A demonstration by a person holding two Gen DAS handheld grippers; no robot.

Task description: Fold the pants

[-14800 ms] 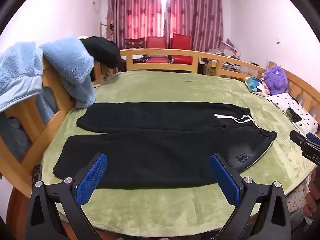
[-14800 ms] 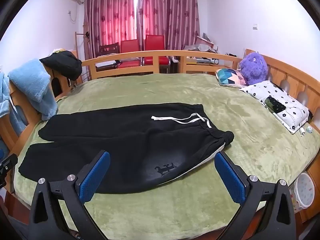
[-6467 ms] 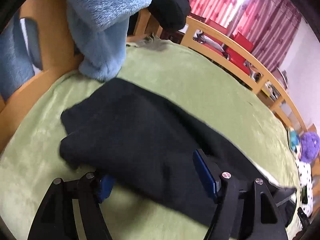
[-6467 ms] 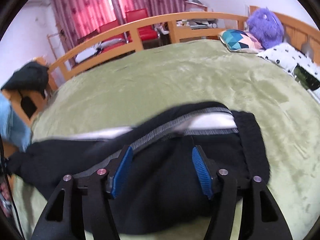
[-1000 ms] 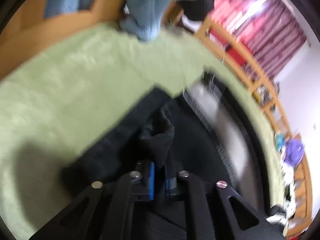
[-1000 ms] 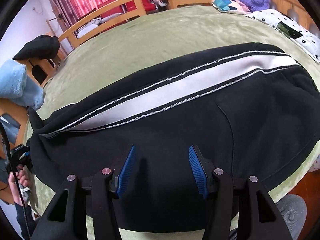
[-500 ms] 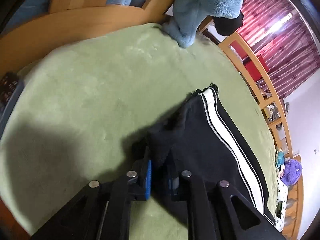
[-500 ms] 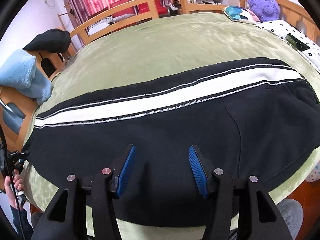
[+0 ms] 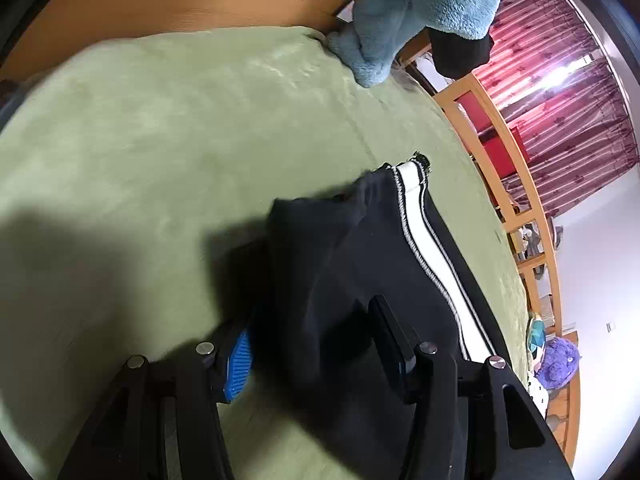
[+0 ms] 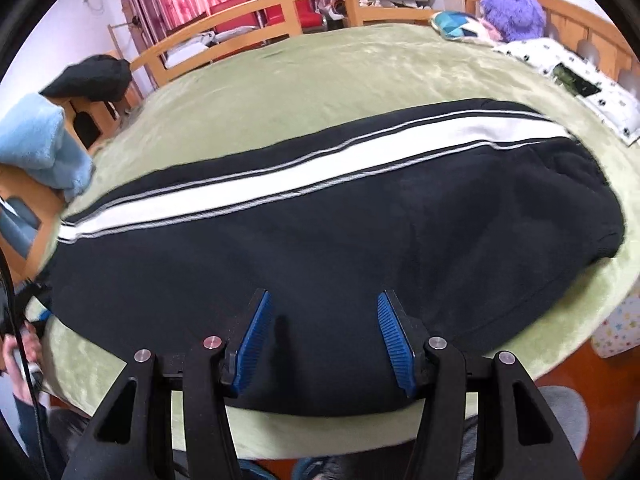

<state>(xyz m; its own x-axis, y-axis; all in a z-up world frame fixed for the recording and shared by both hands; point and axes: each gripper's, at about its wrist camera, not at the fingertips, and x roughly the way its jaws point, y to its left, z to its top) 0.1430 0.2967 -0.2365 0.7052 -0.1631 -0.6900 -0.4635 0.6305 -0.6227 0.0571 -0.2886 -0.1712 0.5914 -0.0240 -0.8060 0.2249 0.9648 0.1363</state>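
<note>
Black pants (image 10: 320,248) with a white side stripe (image 10: 304,168) lie folded lengthwise, leg on leg, across the green bed cover (image 10: 320,72). The waistband is at the right, the cuffs at the left. My right gripper (image 10: 324,328) is open above the pants' near edge and holds nothing. In the left wrist view the cuff end (image 9: 332,264) lies between the fingers of my left gripper (image 9: 316,340), which is open around the cloth. The white stripe (image 9: 432,256) runs away to the right.
A light blue fleece (image 9: 420,12) and a dark garment (image 10: 92,76) hang on the wooden bed rail (image 10: 248,12) at the left. A purple plush toy (image 10: 512,12), a patterned cushion and a dotted pillow (image 10: 572,80) sit at the far right. Red chairs and curtains stand behind.
My left gripper was shut on the cuff half a second ago and has now opened; the cuff lies on the cover. The right gripper has drawn back slightly, staying open.
</note>
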